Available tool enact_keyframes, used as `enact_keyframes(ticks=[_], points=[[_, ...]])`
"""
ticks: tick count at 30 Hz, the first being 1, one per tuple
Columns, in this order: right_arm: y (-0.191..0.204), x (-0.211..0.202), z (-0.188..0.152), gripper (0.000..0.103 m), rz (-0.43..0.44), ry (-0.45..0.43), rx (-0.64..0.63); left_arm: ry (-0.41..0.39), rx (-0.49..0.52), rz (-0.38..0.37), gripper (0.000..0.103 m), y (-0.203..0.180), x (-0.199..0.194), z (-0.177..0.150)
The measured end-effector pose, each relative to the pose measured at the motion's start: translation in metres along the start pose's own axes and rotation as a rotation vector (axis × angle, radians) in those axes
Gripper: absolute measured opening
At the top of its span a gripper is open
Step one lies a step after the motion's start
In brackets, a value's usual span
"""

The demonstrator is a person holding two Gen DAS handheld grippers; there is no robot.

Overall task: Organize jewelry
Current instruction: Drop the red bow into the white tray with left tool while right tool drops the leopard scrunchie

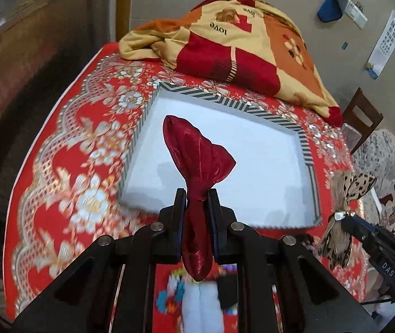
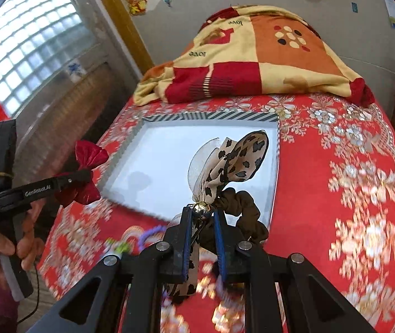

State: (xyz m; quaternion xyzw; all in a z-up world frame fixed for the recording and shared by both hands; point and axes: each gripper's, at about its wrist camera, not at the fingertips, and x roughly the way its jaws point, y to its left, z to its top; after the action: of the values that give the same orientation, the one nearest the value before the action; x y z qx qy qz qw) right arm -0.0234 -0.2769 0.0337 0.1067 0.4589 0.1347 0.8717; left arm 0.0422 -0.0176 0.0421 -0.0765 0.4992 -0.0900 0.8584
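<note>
Above the red floral tablecloth (image 1: 58, 166), near the striped-rim tray (image 1: 225, 102): L gripper (image 1: 196, 194) clamps a red satin bow (image 1: 194, 149); R gripper (image 2: 201, 213) clamps a leopard-print bow scrunchie (image 2: 239, 161), both held over the tray.

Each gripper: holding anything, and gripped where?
Left gripper pinches the red satin bow at its knot. Right gripper pinches the leopard-print bow scrunchie at its gold-bead centre.

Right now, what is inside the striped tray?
Nothing visible on the tray's white floor. The red bow and leopard bow, each clamped in a gripper, hide parts of it.
</note>
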Motion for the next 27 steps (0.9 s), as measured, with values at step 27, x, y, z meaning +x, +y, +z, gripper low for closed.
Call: enact_keyframes(ticks=[27], points=[[-0.027, 0.102, 0.025, 0.044, -0.024, 0.145, 0.154, 0.187, 0.015, 0.036, 0.052, 0.018, 0.113, 0.018]])
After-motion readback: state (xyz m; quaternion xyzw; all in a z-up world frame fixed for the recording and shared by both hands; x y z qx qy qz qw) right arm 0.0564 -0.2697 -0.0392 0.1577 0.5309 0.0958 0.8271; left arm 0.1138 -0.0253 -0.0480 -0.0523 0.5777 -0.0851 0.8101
